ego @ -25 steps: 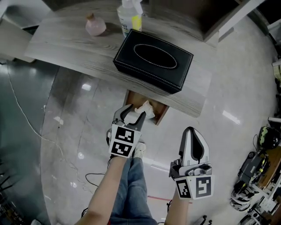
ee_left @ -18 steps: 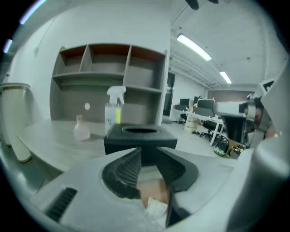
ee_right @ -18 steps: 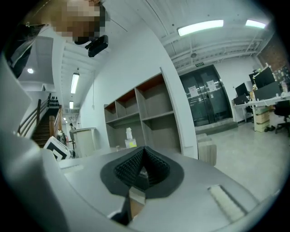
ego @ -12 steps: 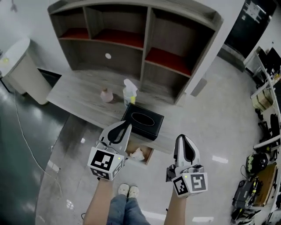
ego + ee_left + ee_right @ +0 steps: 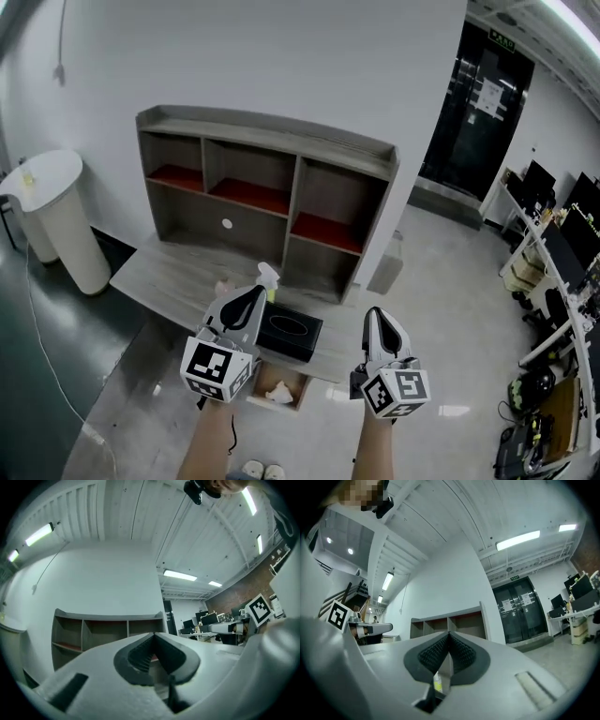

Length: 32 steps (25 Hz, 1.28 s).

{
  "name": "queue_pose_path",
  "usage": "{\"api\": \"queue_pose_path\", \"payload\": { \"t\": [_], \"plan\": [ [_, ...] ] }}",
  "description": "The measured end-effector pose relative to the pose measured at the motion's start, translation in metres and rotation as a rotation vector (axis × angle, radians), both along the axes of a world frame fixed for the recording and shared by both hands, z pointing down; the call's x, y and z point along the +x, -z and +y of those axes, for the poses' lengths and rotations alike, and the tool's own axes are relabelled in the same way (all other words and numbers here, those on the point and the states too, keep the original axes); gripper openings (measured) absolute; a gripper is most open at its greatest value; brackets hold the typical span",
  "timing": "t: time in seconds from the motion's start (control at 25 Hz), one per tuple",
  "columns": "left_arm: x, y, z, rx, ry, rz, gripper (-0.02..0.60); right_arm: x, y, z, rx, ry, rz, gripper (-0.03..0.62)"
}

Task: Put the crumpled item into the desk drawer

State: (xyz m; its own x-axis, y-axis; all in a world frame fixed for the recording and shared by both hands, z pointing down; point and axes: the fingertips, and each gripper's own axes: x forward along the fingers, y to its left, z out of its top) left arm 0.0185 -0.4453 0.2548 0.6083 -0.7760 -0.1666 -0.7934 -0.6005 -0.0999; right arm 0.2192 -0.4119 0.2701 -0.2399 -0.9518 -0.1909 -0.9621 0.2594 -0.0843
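Observation:
The crumpled white item point(image 5: 278, 395) lies in the open wooden drawer point(image 5: 281, 384) under the grey desk point(image 5: 169, 277), seen in the head view. My left gripper point(image 5: 253, 302) is held up in front of the desk, shut with nothing between its jaws. My right gripper point(image 5: 376, 323) hangs level with it to the right, also shut and empty. In the left gripper view the left gripper point(image 5: 153, 639) points at the shelf unit point(image 5: 108, 630). In the right gripper view the right gripper point(image 5: 448, 639) points at the same shelf unit point(image 5: 447, 623).
A black tissue box point(image 5: 291, 335), a spray bottle point(image 5: 266, 278) and a small pink object point(image 5: 223, 284) stand on the desk. A shelf unit point(image 5: 267, 202) rises behind. A white bin point(image 5: 61, 220) stands at the left; office desks point(image 5: 553, 253) at the right.
The left gripper let go of the crumpled item, leaving it in the drawer, rose away and closed empty. The view tilted up from the desk to the whole room.

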Motion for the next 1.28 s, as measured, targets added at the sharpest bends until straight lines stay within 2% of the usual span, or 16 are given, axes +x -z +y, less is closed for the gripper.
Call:
{"api": "queue_pose_path", "payload": {
  "t": [0.24, 0.68, 1.28],
  "plan": [
    [-0.006, 0.019, 0.016, 0.039, -0.018, 0.011, 0.000, -0.006, 0.012, 0.021, 0.023, -0.013, 0.005, 0.012],
    [-0.008, 0.017, 0.034, 0.036, -0.042, 0.001, 0.000, -0.011, 0.011, 0.042, 0.017, -0.038, 0.031, 0.011],
    [-0.022, 0.003, 0.038, 0.013, -0.015, 0.003, 0.000, -0.016, 0.000, 0.041, -0.005, -0.026, 0.037, 0.011]
  ]
}}
